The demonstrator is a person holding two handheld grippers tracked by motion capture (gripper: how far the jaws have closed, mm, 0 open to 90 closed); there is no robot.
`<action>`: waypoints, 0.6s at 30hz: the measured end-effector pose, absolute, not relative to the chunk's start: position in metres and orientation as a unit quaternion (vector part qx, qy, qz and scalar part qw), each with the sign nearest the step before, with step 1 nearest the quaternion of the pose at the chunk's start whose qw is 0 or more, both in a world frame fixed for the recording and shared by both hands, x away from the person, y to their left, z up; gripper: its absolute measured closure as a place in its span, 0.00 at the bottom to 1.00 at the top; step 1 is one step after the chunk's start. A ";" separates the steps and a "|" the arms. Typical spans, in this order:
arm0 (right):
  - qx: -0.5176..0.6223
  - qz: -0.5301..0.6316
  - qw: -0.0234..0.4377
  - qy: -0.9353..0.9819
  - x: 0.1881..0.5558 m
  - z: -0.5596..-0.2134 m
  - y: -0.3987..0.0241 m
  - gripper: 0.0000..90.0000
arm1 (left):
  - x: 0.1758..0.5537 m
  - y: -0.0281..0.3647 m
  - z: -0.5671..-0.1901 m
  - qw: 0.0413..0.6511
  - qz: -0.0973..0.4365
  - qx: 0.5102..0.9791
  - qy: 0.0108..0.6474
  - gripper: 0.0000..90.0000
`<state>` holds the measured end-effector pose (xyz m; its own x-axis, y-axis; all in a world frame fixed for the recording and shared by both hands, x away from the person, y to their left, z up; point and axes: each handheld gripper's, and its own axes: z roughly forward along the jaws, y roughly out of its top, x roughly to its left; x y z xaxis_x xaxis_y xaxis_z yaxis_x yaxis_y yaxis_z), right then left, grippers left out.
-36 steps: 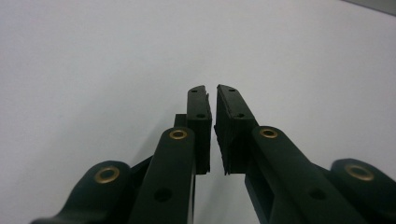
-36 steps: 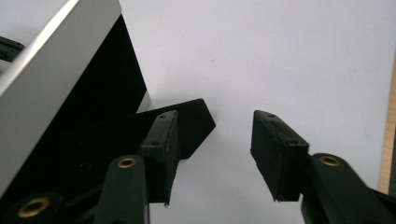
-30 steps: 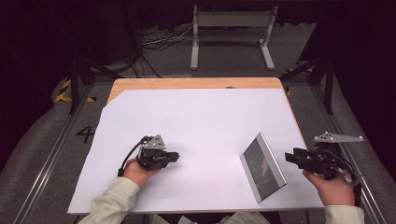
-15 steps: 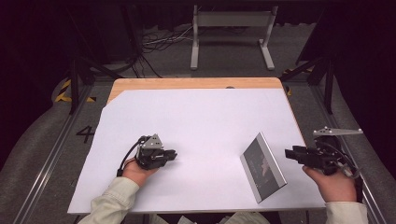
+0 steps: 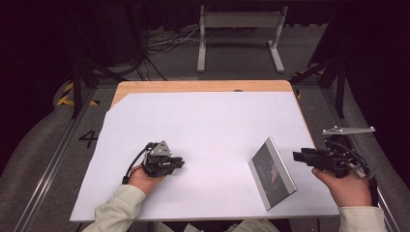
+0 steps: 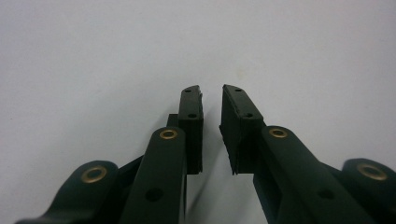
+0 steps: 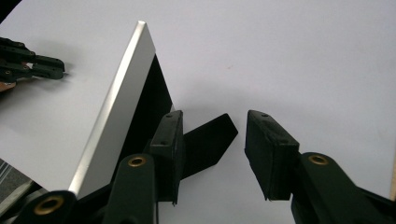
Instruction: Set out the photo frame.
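We have the photo frame [image 5: 272, 173] propped on its black stand [image 7: 205, 140] — both right gripper [image 5: 298, 156] and left gripper [image 5: 180, 163] gape empty, little left.

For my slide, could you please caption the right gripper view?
Open right tool behind a standing silver picture frame and its black stand.

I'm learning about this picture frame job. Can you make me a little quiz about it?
1. True or false: the picture frame stands propped on the white sheet.
2. Which hand-held gripper is nearer the frame? A) the left hand-held gripper B) the right hand-held gripper
3. What sticks out behind the frame in the right gripper view?

Key
1. True.
2. B.
3. Its black back stand, lying close beside one jaw, with nothing between the jaws.
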<state>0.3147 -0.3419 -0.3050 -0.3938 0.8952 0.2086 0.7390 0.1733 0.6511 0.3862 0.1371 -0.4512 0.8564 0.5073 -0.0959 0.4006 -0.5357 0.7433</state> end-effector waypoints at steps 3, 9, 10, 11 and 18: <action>0.535 0.351 0.112 0.761 0.315 -0.301 -0.339 0.63 | 0.387 0.138 -0.451 0.407 0.067 0.873 0.261 0.87; 0.514 0.349 0.110 0.776 0.314 -0.293 -0.330 0.63 | 0.386 0.139 -0.451 0.407 0.065 0.873 0.262 0.87; 0.513 0.348 0.110 0.777 0.314 -0.293 -0.329 0.63 | 0.386 0.139 -0.451 0.408 0.063 0.872 0.262 0.87; 0.513 0.348 0.110 0.777 0.314 -0.293 -0.329 0.63 | 0.386 0.139 -0.451 0.408 0.063 0.872 0.262 0.87; 0.498 0.357 0.103 0.784 0.311 -0.288 -0.320 0.63 | 0.386 0.138 -0.452 0.407 0.063 0.873 0.261 0.87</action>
